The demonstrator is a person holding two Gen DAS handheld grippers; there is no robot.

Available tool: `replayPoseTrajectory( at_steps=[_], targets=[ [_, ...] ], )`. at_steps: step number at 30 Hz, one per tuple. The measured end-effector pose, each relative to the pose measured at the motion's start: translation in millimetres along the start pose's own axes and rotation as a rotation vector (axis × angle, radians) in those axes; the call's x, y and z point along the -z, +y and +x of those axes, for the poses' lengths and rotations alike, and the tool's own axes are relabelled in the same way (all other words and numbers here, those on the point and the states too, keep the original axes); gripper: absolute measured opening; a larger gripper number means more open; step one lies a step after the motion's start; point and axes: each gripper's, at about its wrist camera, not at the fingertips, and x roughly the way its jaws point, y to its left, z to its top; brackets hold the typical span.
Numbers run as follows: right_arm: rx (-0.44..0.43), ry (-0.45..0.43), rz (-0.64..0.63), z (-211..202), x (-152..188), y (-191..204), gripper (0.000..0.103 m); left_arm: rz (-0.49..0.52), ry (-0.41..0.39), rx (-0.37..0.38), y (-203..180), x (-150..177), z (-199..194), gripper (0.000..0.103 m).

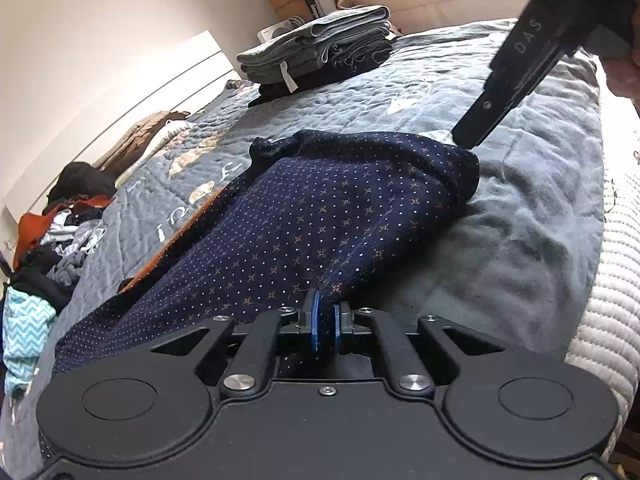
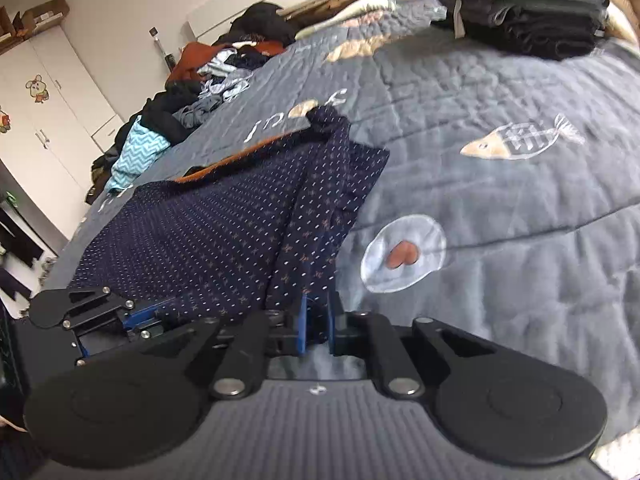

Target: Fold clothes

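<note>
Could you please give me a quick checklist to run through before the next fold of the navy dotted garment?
1. Left gripper pinching the navy dotted garment: ok.
2. Right gripper pinching its edge: ok.
3. Garment flat: not ok, bunched at the far end.
4. Bare quilt beside it to fold onto: ok.
5. Folded stack apart from the garment: ok.
6. Unfolded pile apart: ok.

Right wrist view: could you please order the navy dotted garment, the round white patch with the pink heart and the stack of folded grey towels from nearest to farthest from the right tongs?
1. Navy dotted garment, gripped in the right tongs.
2. Round white patch with the pink heart, just right.
3. Stack of folded grey towels, far upper right.
</note>
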Motion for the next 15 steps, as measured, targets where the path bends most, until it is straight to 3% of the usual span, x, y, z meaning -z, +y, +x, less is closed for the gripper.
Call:
replayPoseTrajectory(
  at_steps=[10, 15],
  targets=[
    [0.038, 0.073, -0.026, 16.0, 3.8, 4.4, 0.042, -0.003, 0.003, 0.005, 0.0, 0.2, 1.0, 0.008],
    [0.063, 0.055, -0.039, 15.4, 4.0, 4.2, 0.043, -0.010, 0.003, 0.009, 0.9, 0.1, 1.2, 0.008]
  ],
)
